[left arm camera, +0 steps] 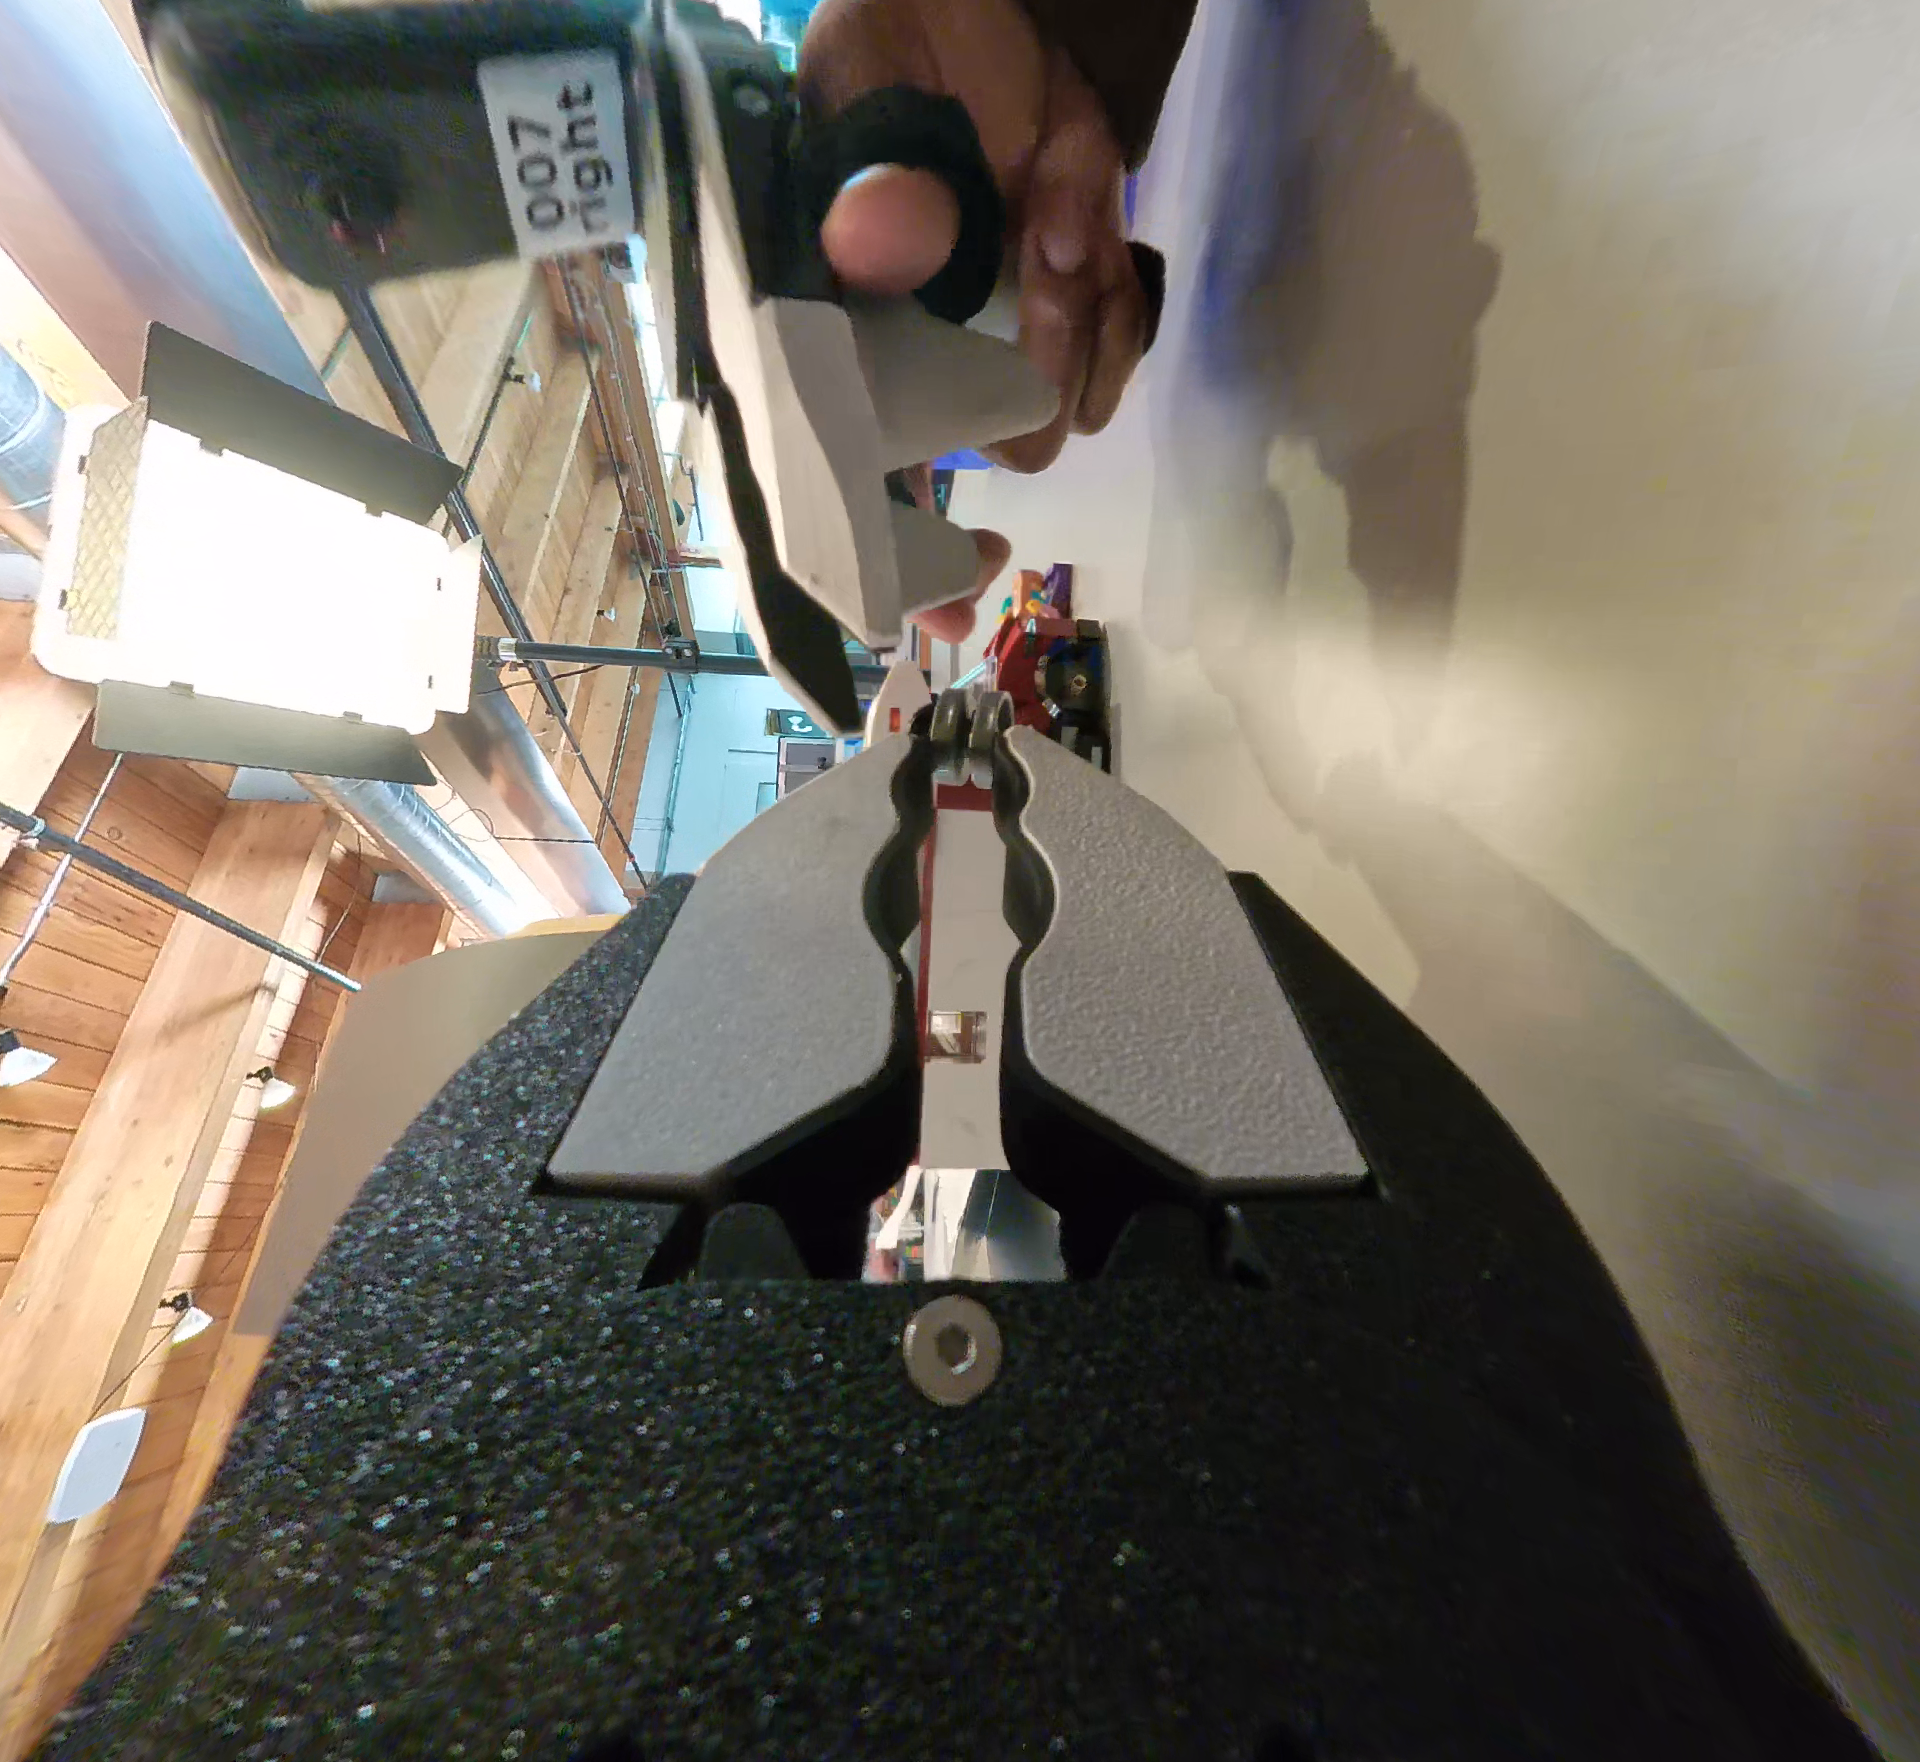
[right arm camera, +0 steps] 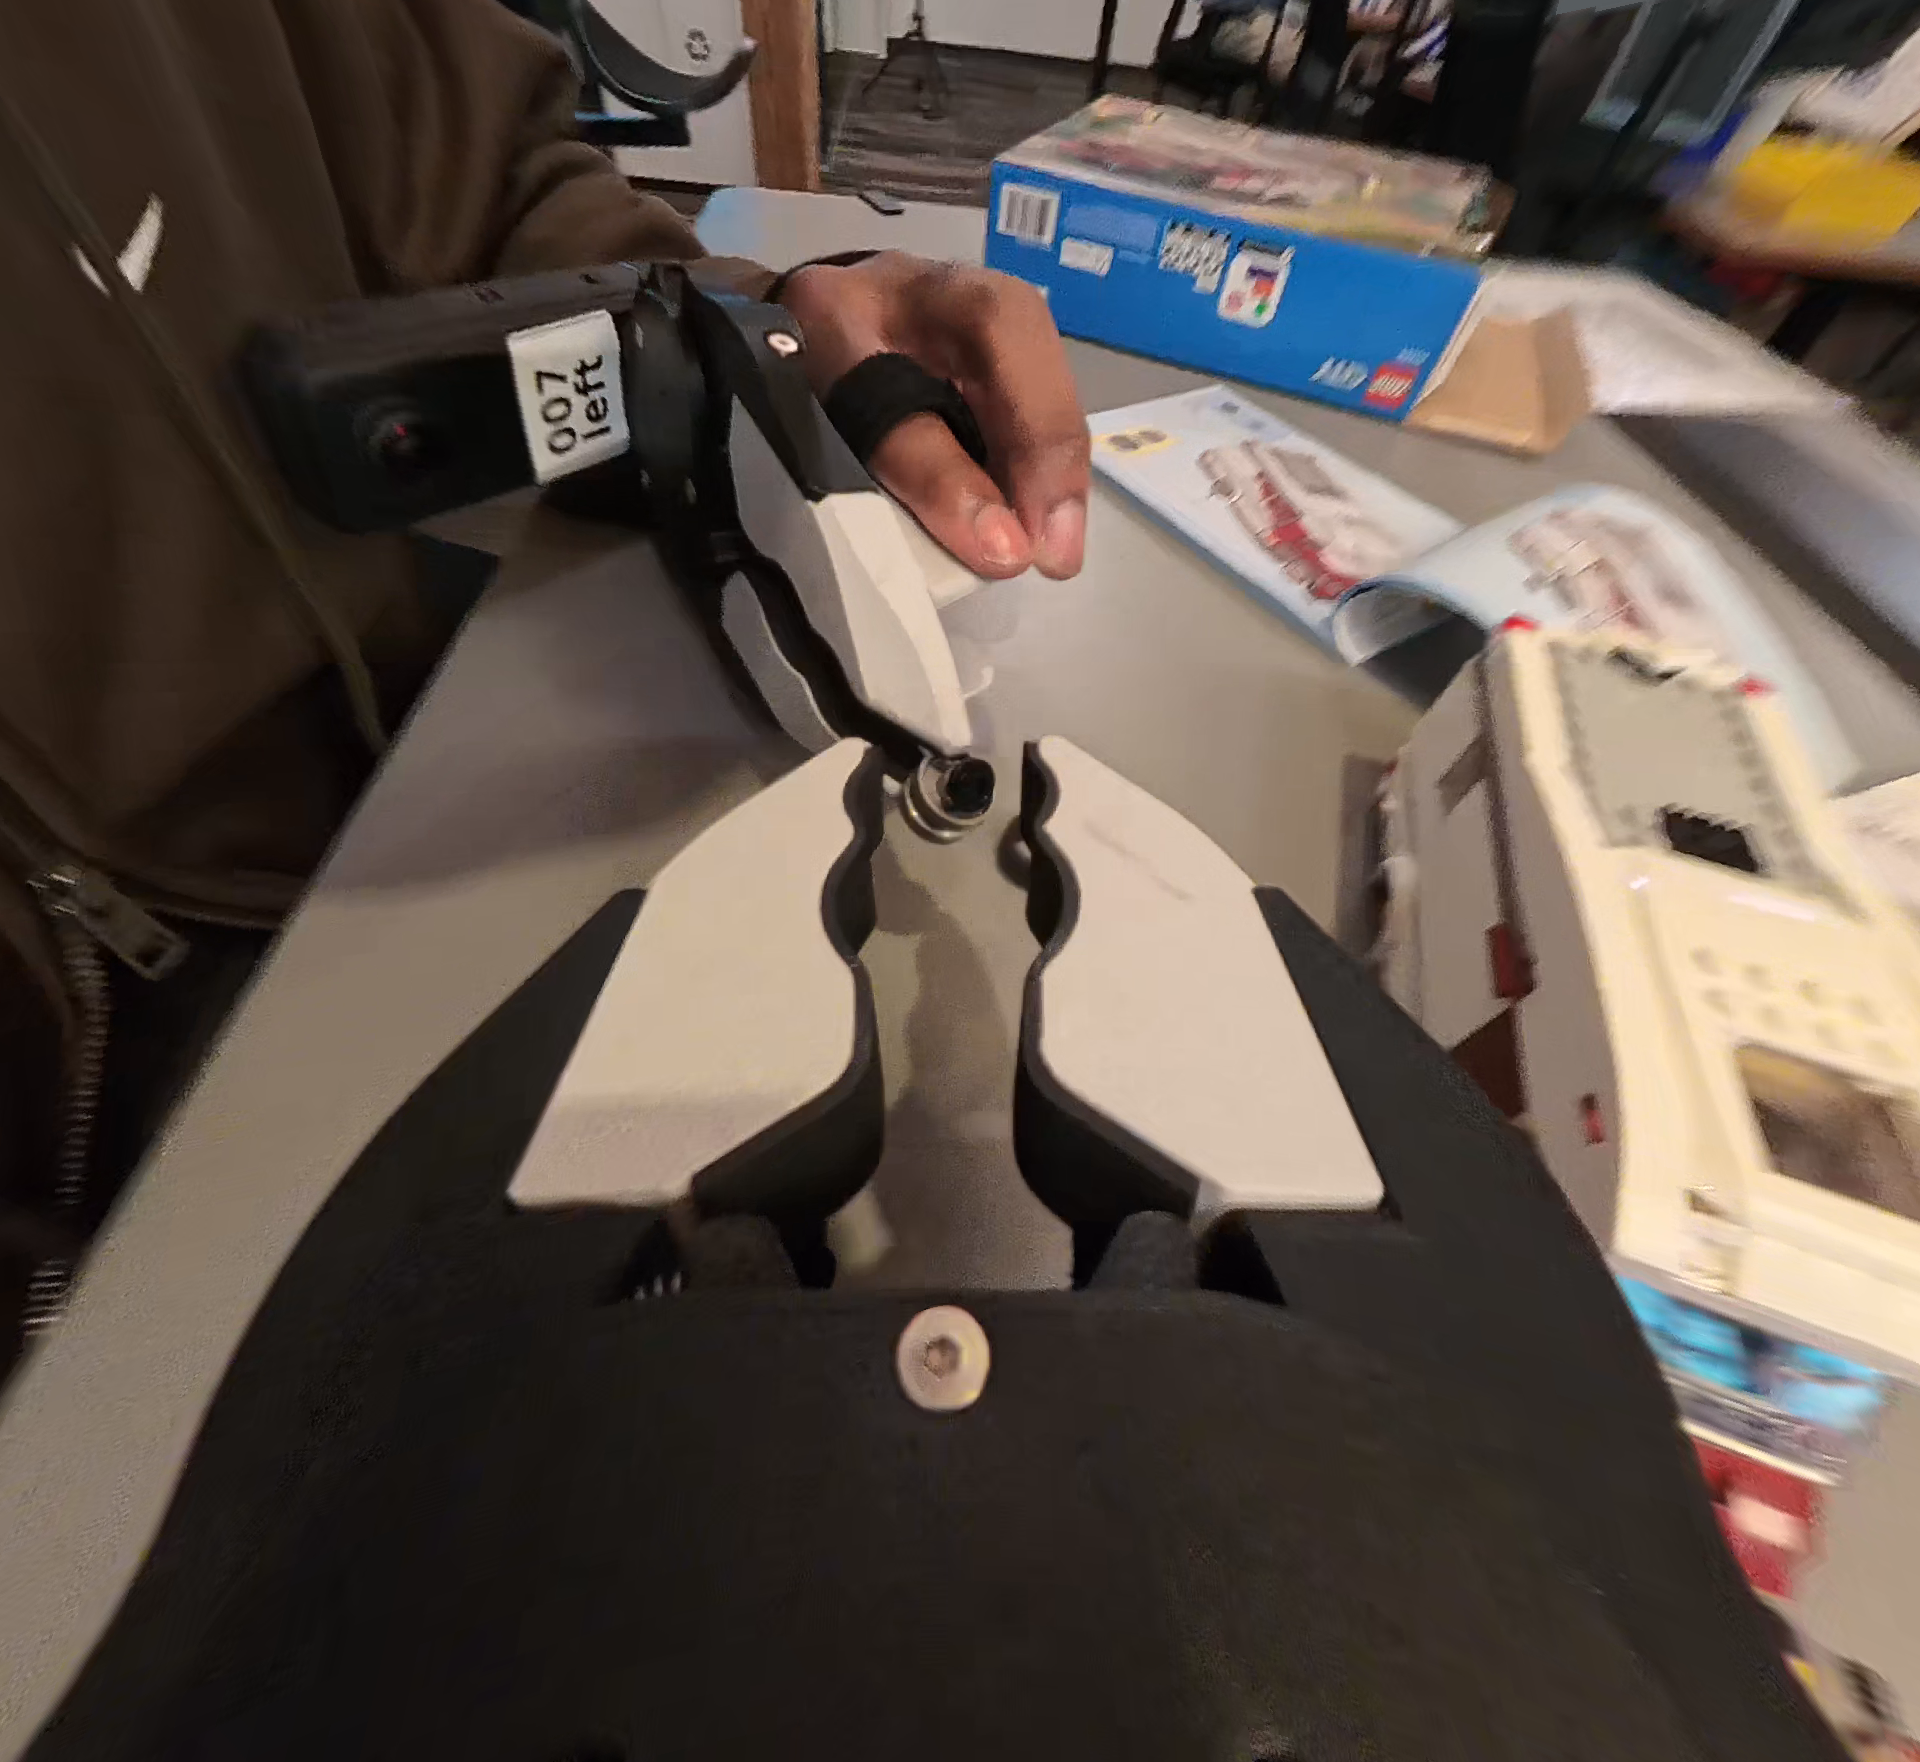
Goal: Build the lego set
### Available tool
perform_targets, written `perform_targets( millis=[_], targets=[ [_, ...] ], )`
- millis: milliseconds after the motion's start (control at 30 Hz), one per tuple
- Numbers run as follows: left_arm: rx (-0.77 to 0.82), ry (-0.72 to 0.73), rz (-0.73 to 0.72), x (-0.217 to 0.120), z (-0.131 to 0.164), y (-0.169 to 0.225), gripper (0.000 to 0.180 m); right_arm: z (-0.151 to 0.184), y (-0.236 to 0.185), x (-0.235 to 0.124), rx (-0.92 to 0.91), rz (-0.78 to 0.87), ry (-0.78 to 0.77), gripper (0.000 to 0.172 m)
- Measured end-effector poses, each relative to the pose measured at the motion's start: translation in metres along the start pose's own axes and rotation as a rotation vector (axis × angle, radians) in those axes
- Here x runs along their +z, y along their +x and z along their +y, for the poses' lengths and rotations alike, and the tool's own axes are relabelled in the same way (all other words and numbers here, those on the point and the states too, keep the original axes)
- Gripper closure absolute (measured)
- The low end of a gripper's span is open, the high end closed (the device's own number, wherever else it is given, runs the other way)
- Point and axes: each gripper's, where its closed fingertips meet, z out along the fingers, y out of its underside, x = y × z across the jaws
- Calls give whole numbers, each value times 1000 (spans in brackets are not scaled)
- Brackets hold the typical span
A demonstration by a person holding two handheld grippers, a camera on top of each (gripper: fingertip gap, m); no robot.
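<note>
Between the two claws, a small wheel pair is held up above the worktop (right arm camera: pixel 623 829).
Left claw (left arm camera: pixel 971 725) pinches the twin dark wheels (left arm camera: pixel 971 730) at its tips, presenting them; right claw (right arm camera: pixel 951 762) stands parted around them, pads not pressing, beside the white brick vehicle (right arm camera: pixel 1621 933).

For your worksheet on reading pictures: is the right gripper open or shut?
Open. The right gripper's fingers stand apart, grey table showing between them.

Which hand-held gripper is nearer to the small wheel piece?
Left. The left hand-held gripper is shut on the wheel piece at its fingertips. The right hand-held gripper stands open around it, with a gap at its right pad.
</note>
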Motion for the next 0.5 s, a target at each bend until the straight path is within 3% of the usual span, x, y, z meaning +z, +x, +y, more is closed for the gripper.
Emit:
perform_targets(
  millis=[200,500],
  targets=[
    [-23,1,-16,-2,1,-5,170,8,1,2,-446,195,-87,145],
    [-33,7,-9,-2,1,-4,170,14,3,10,-593,262,-143,136]
  ],
)
